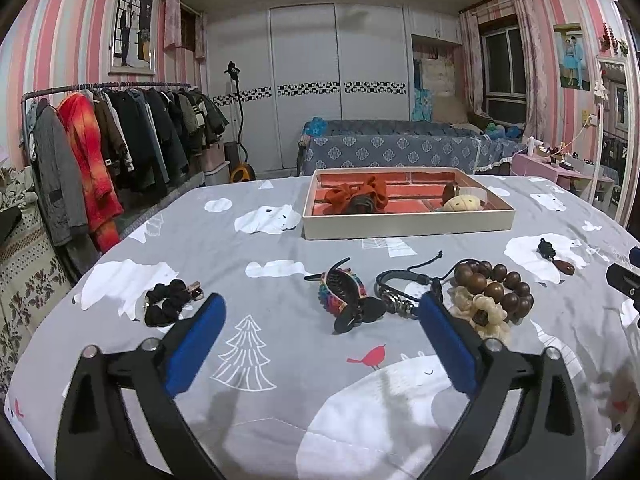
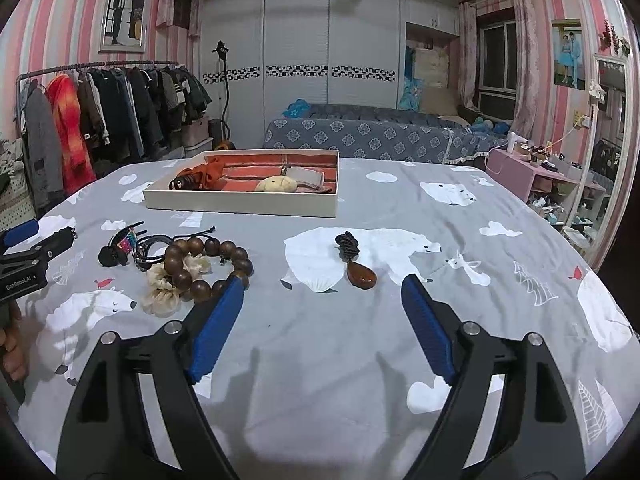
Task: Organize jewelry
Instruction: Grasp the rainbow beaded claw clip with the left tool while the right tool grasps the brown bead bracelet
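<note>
1. Left gripper [image 1: 322, 312] gapes wide and empty, framing the hair claw [image 1: 346, 296] at twelve o'clock.
2. Right gripper [image 2: 322, 294] hangs open, empty, pendant [image 2: 358, 268] ahead.
3. Tray [image 1: 408, 226] beyond awaits pieces.

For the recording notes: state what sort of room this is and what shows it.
Most likely a home bedroom. A clothes rack full of coats stands at the left, white wardrobe doors fill the far wall, and the jewelry lies on a bear-print bedspread that seems to cover a bed.
</note>
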Tool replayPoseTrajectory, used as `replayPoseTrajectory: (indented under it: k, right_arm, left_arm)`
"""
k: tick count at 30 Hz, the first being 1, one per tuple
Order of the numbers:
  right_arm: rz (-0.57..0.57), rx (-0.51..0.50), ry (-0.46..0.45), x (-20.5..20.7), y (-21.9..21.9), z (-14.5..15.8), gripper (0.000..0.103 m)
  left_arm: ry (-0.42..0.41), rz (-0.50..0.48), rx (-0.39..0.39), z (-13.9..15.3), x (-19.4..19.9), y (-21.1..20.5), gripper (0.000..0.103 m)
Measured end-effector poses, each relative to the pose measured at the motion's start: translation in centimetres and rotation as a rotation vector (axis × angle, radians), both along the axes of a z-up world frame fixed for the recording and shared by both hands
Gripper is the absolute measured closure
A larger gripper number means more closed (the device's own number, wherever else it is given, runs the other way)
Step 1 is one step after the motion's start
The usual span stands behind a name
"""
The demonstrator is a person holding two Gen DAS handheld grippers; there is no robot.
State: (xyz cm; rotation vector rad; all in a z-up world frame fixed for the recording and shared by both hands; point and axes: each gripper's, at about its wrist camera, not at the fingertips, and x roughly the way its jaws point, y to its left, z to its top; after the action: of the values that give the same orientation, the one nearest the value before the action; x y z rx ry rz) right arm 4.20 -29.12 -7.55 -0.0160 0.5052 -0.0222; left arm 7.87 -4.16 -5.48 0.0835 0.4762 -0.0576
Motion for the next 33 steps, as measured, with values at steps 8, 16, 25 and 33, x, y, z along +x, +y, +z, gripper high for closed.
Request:
replayPoseTrajectory:
  k: [8, 16, 25, 33]
  right_arm:
    - [-0.002, 0.004, 0.012, 0.2, 0.0, -0.1, 0.023]
    - [0.001, 0.017, 0.05, 0.7, 0.2, -0.4, 0.023]
    - [0.083, 0.029, 0.136, 4.1, 1.9, -0.1, 0.024]
    - [0.099, -0.021, 0.24, 10.1, 3.8, -0.8, 0.036]
  left_arm:
    - [-0.003, 0.008, -0.003, 0.2, 0.0, 0.1, 0.004]
    - [0.001, 0.009, 0.035, -0.1, 0.1, -0.6, 0.004]
    - [0.136, 0.017, -0.042, -0.8, 3.1, 0.8, 0.004]
    - [0.205, 0.009, -0.049, -0.6, 6.3, 0.9, 0.004]
